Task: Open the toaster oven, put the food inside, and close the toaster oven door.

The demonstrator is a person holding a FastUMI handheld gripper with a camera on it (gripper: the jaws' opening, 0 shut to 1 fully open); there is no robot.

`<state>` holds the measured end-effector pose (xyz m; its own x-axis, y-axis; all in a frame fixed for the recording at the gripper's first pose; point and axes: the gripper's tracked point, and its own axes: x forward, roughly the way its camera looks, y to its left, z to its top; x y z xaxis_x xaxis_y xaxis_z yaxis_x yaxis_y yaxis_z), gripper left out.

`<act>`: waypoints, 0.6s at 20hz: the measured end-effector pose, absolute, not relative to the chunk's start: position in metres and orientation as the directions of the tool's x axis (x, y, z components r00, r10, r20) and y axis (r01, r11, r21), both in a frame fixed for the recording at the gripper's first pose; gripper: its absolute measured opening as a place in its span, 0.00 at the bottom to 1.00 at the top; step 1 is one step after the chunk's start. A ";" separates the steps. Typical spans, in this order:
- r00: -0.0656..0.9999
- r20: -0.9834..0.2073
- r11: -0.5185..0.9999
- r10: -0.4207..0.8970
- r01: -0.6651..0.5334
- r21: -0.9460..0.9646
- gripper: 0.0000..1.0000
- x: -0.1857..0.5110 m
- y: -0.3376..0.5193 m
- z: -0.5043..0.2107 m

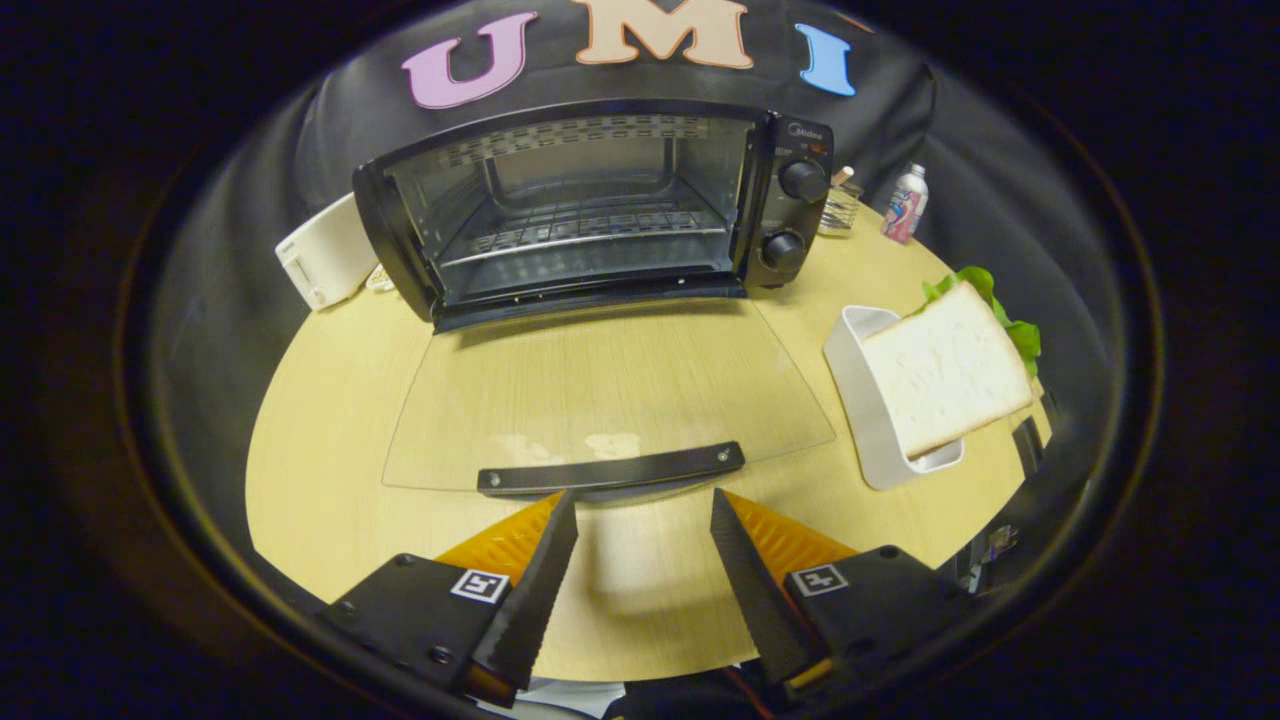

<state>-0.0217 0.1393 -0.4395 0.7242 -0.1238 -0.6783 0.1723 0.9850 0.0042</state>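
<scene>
A black toaster oven (600,200) stands at the back of the round wooden table (330,400). Its glass door (600,390) hangs fully down and lies flat toward me. The door's dark handle (612,469) is just ahead of my fingertips. Inside the oven a wire rack (590,235) is bare. A sandwich of white bread with green lettuce (950,365) leans in a white dish (865,400), to the right beyond my fingers. My gripper (645,498) is open, with nothing between its fingers, and hovers over the table just short of the handle.
A white box-shaped appliance (325,255) sits left of the oven. Right of the oven stand a small glass holder (842,205) and a pink-and-white bottle (906,205). Bare tabletop lies on both sides of the lowered door.
</scene>
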 end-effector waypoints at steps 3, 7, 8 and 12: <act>0.719 -0.684 0.986 -0.126 0.164 -0.009 0.88 -0.031 0.128 -0.433; 0.723 -0.675 0.978 -0.144 0.208 0.015 0.88 -0.048 0.088 -0.427; 0.726 -0.671 0.976 -0.150 0.217 0.016 0.89 -0.052 0.073 -0.427; 0.747 -0.648 0.970 -0.152 0.239 0.048 0.89 -0.063 0.019 -0.414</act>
